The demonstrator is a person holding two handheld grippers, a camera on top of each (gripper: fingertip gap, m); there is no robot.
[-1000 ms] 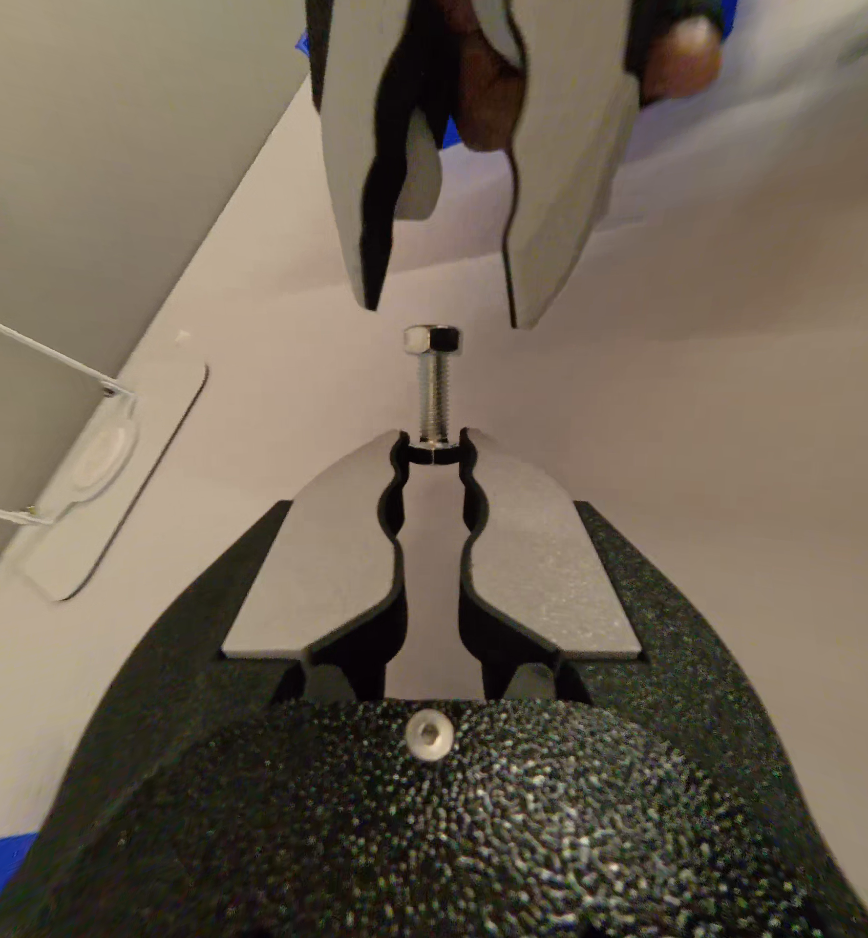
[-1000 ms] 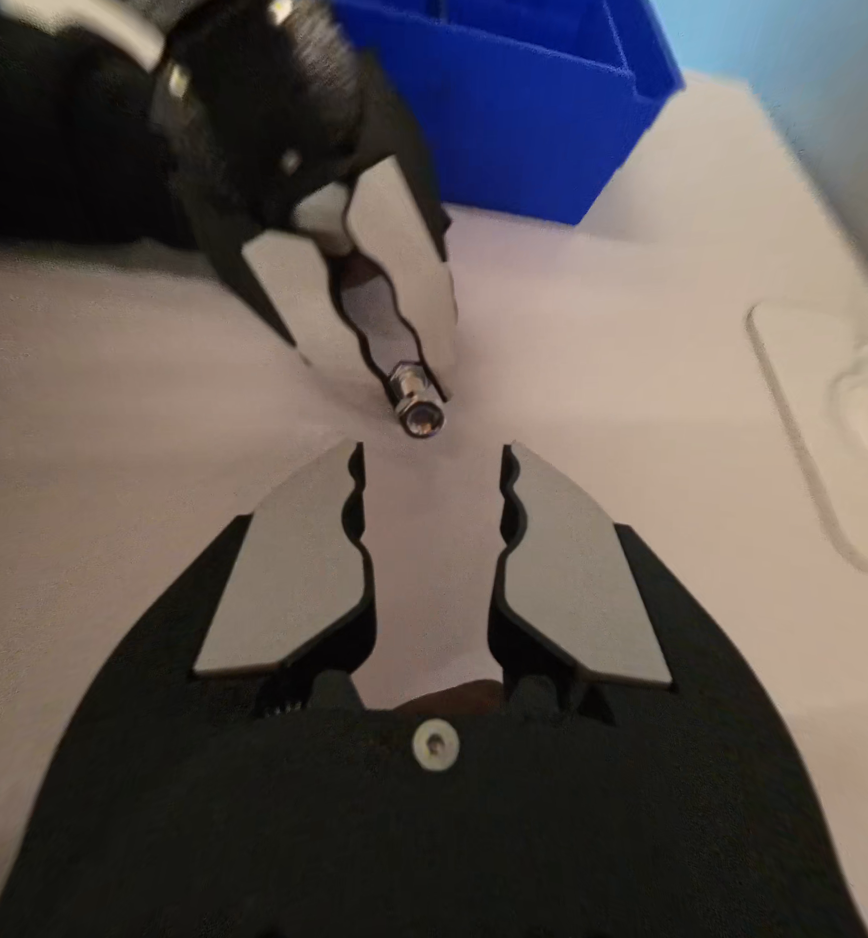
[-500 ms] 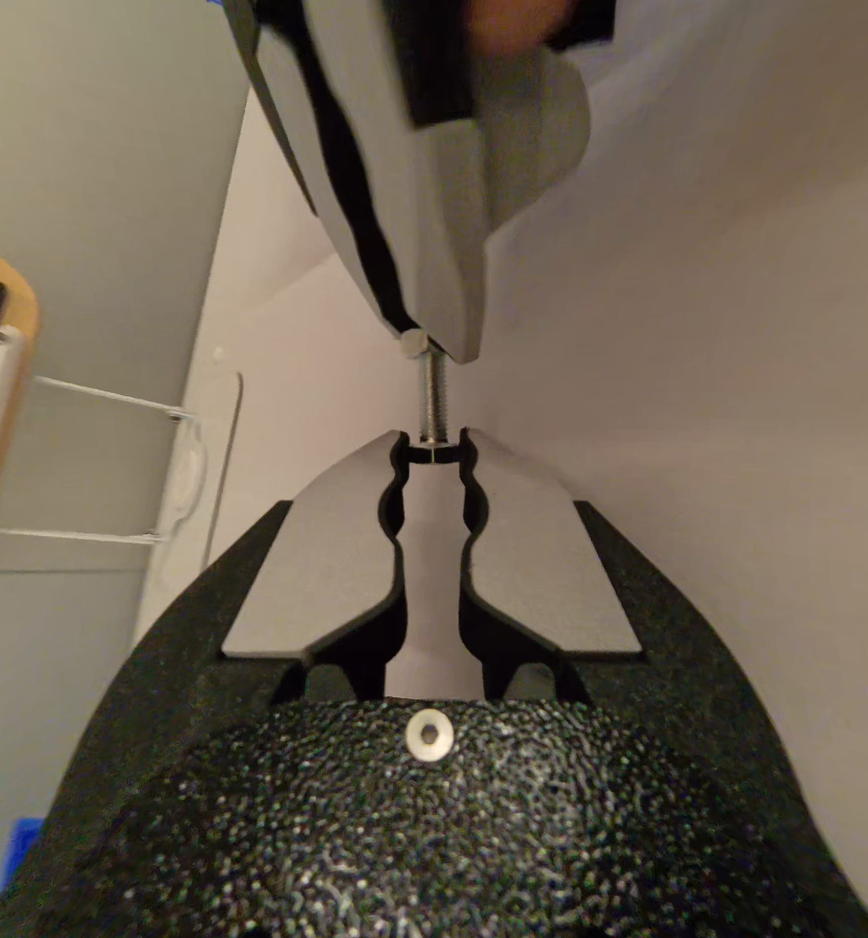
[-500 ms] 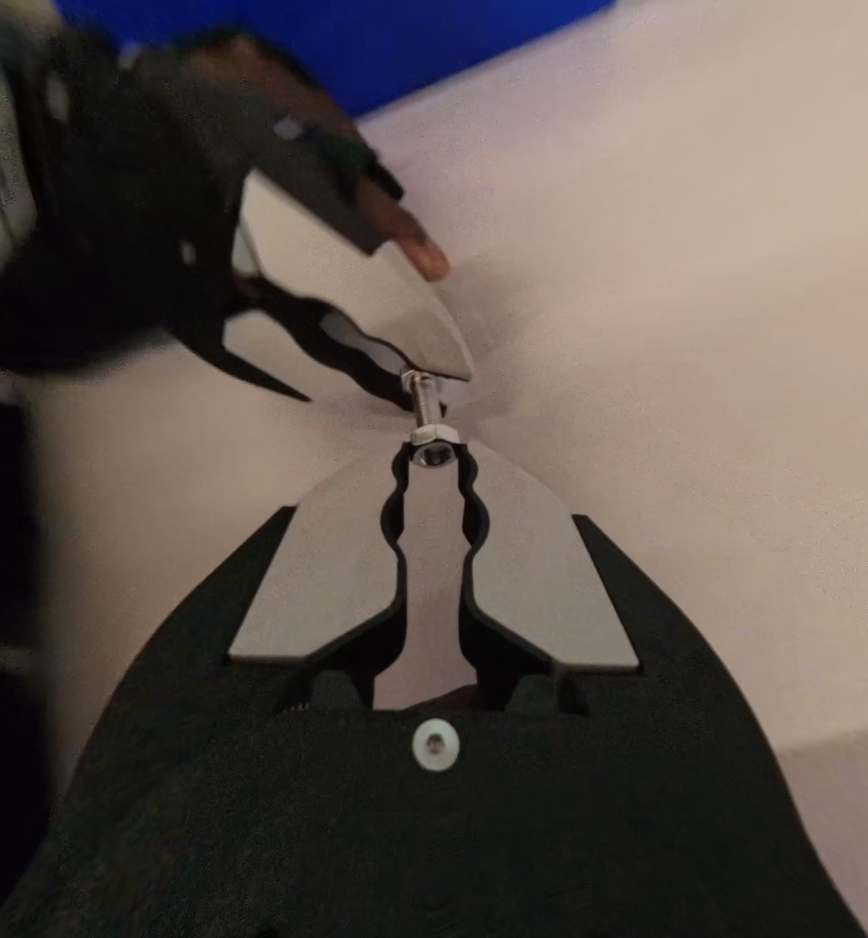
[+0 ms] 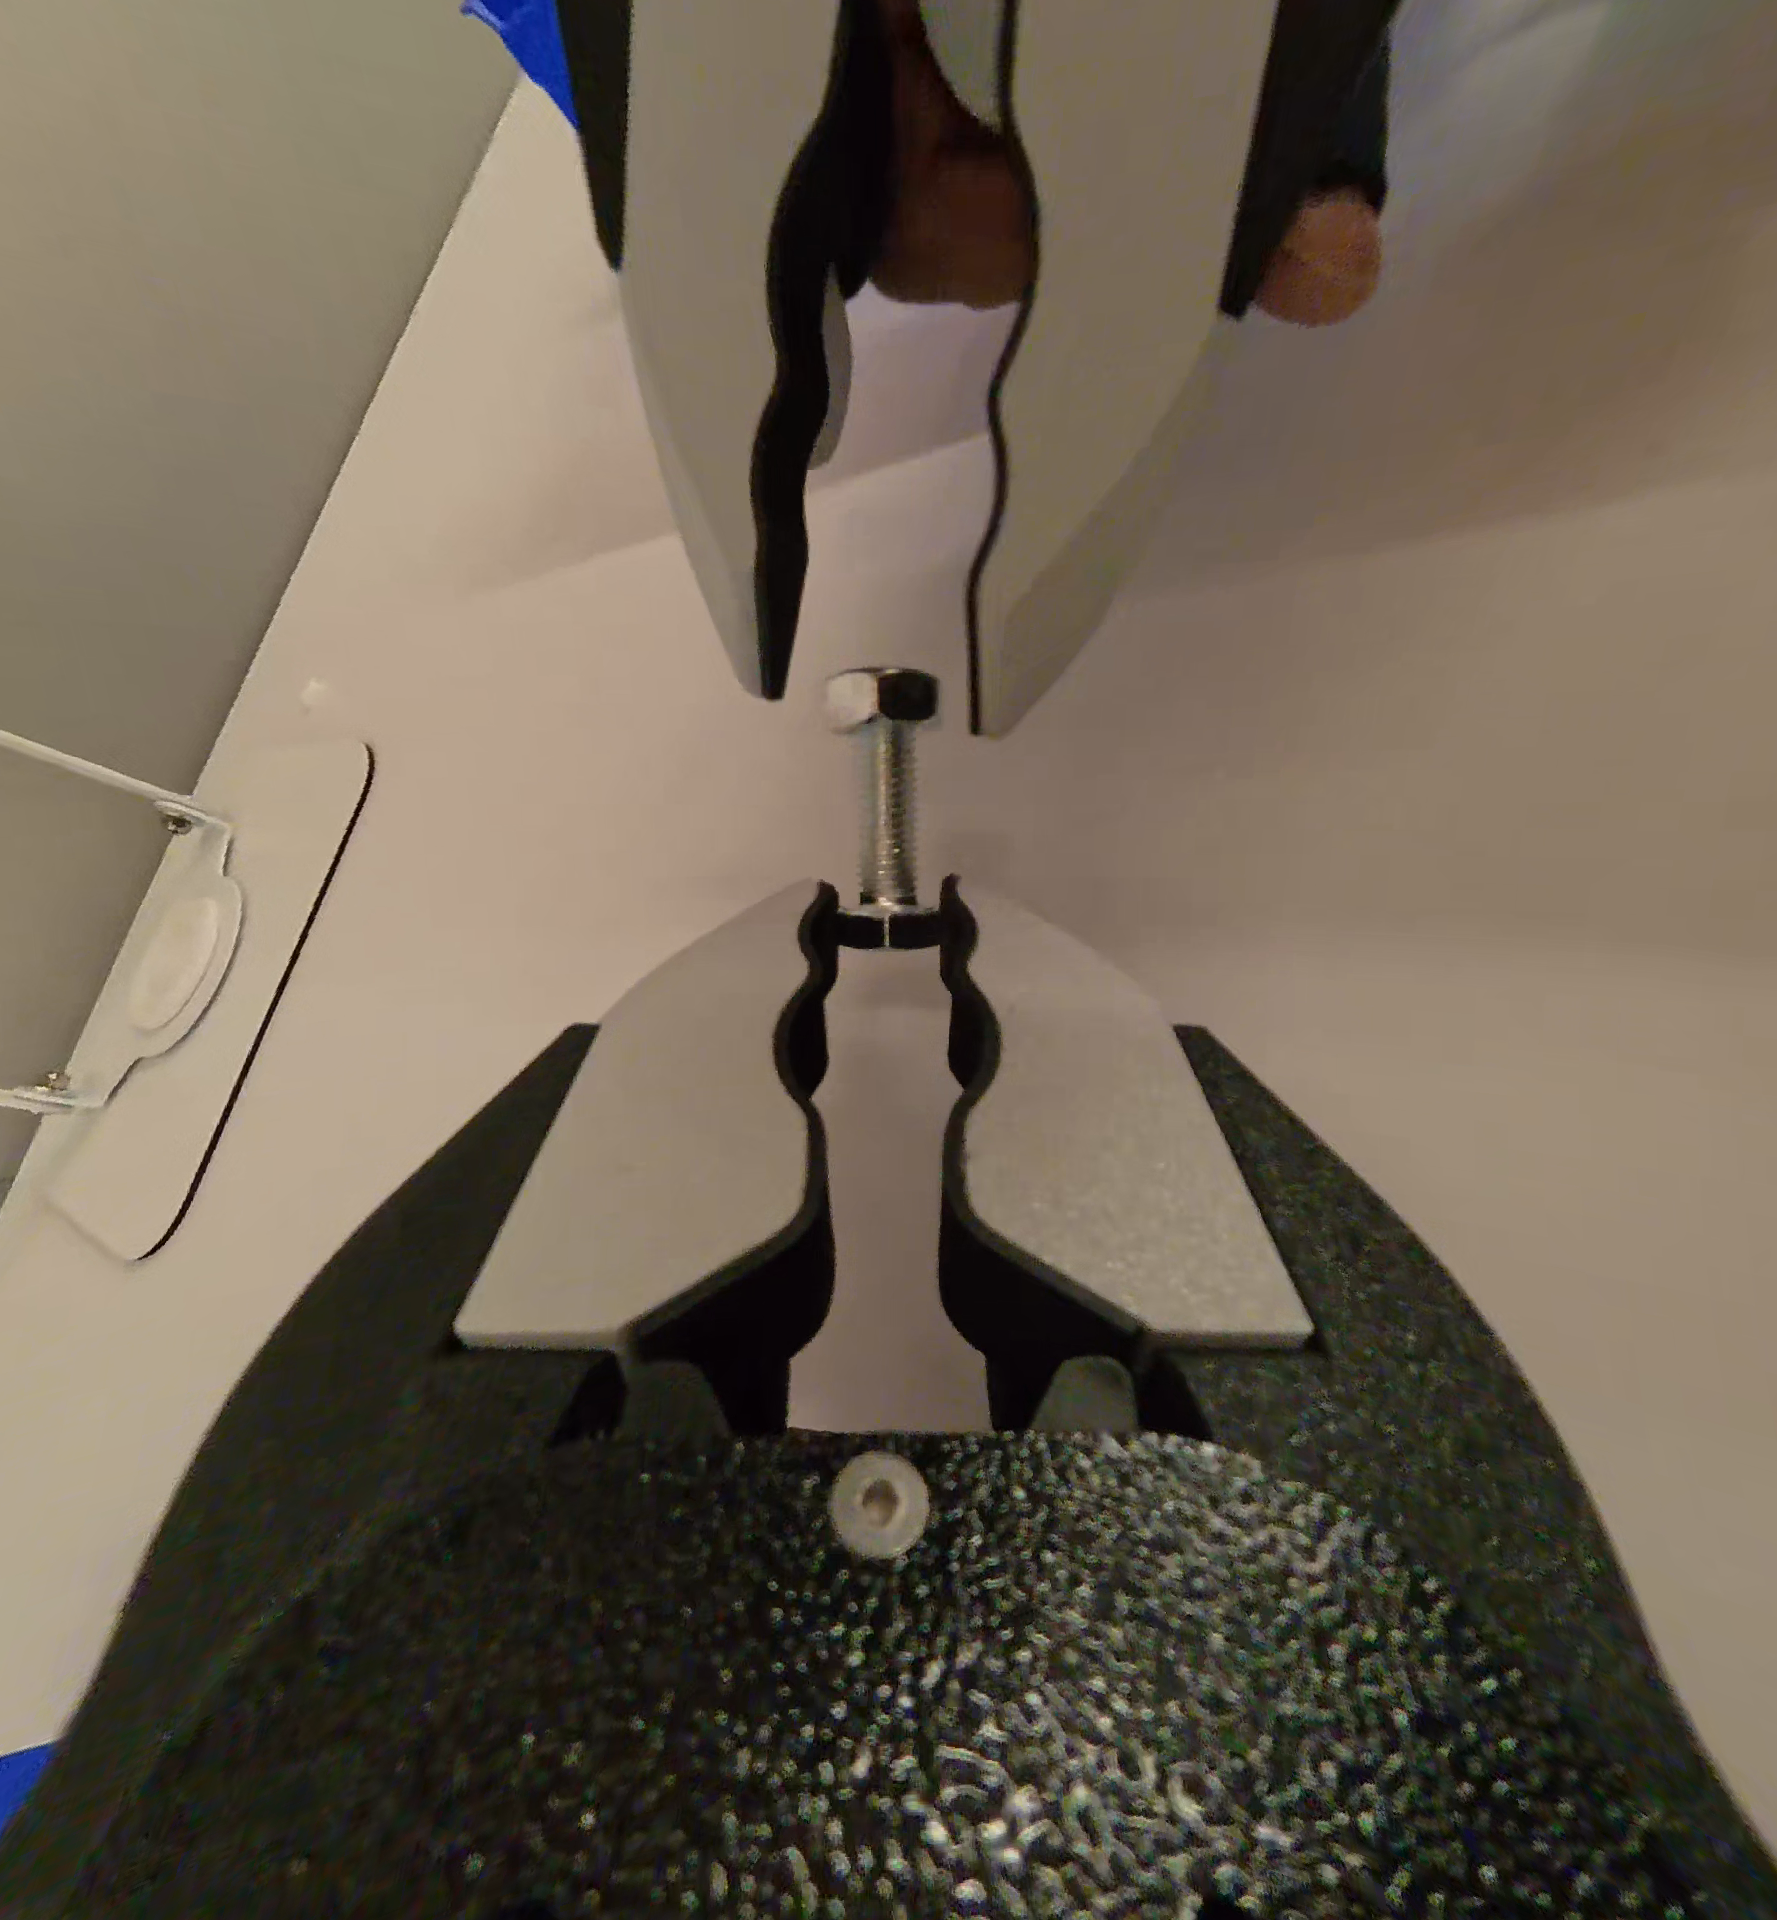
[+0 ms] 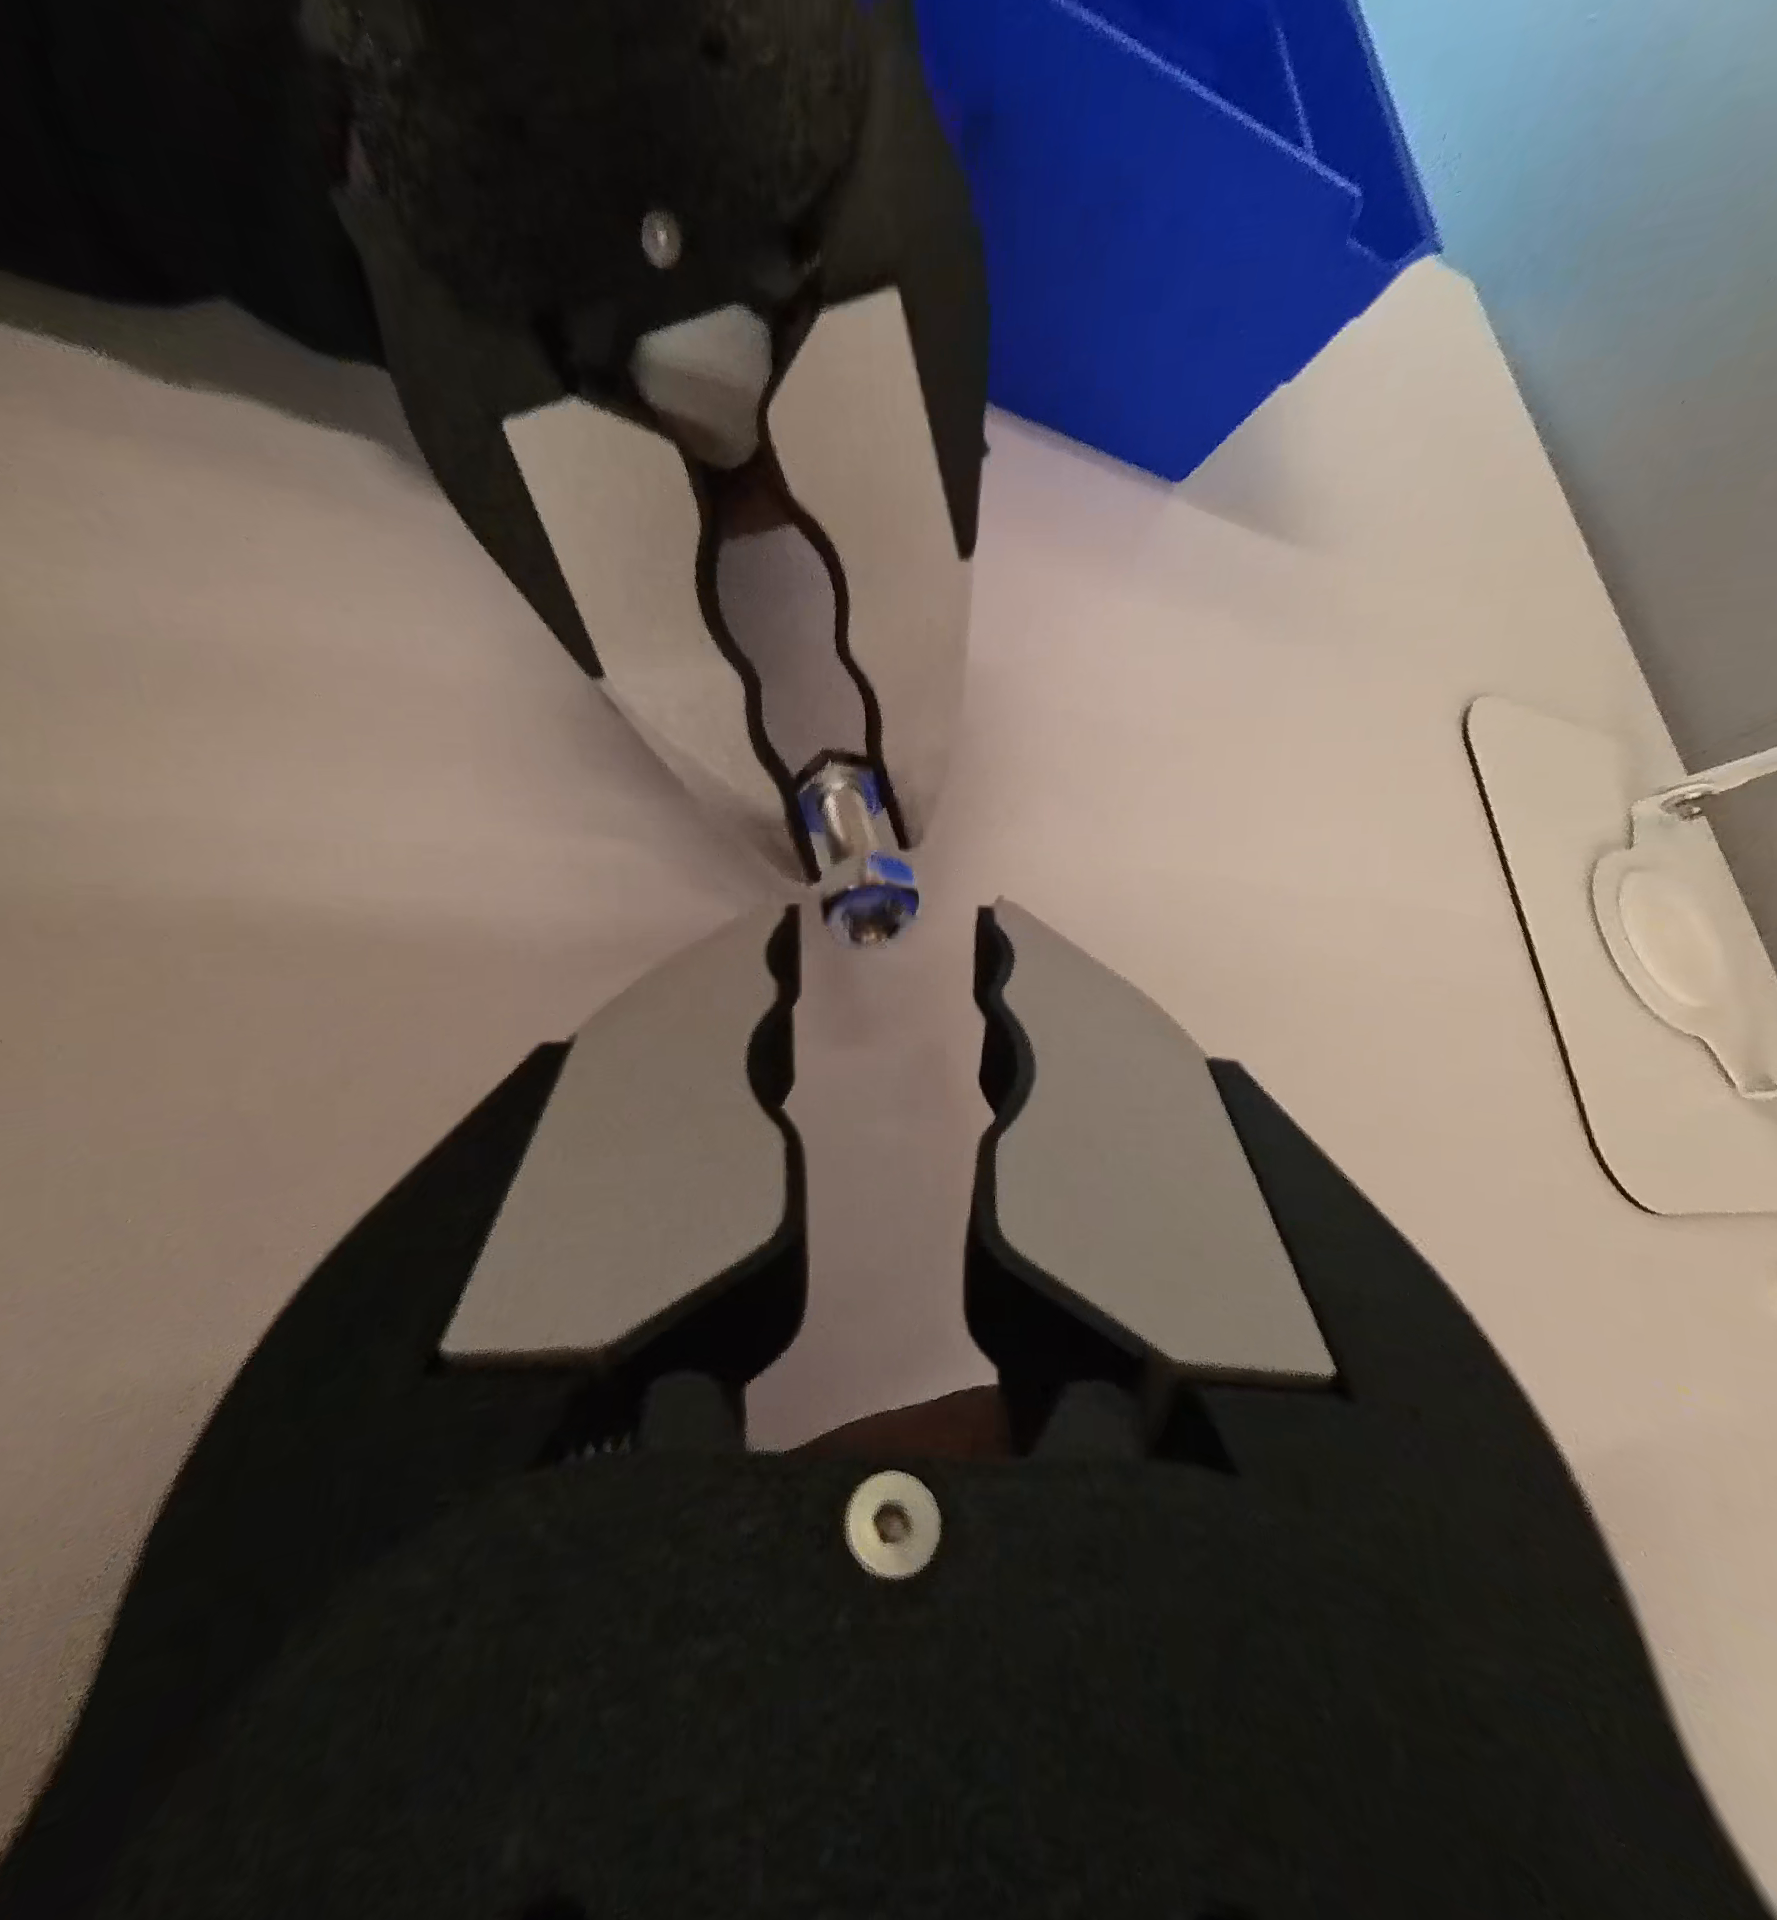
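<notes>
Right now the left gripper [image 5: 886,920] has its fingers [image 5: 718,997] squeezed onto a small silver nut [image 5: 886,928]. The nut sits right at the tips, and both black inner edges press on its sides. A silver bolt [image 5: 884,805] is screwed into that nut. Its long body points straight away from the left gripper, toward the other one, and its six-sided head [image 5: 882,701] is at the far end.

Past the bolt comes the right gripper [image 5: 876,696], reaching in from the other side so the two grippers meet nose to nose. Its fingers [image 5: 1045,613] stand apart, one on each side of the bolt head. A thin gap shows on both sides, so they are not pinching it. The head sits just at the level of the tips, a little nearer to the left one as seen in the right wrist view. So the right gripper is the one closest to the bolt head, and the bolt lines up with the open space between its fingers.

Below them lies the white bench [image 6: 240,831]. A blue bin [image 6: 1154,239] stands behind the left gripper, well apart from the bolt. A flat white plate with a clear stand [image 6: 1642,966] rests near the bench edge.
</notes>
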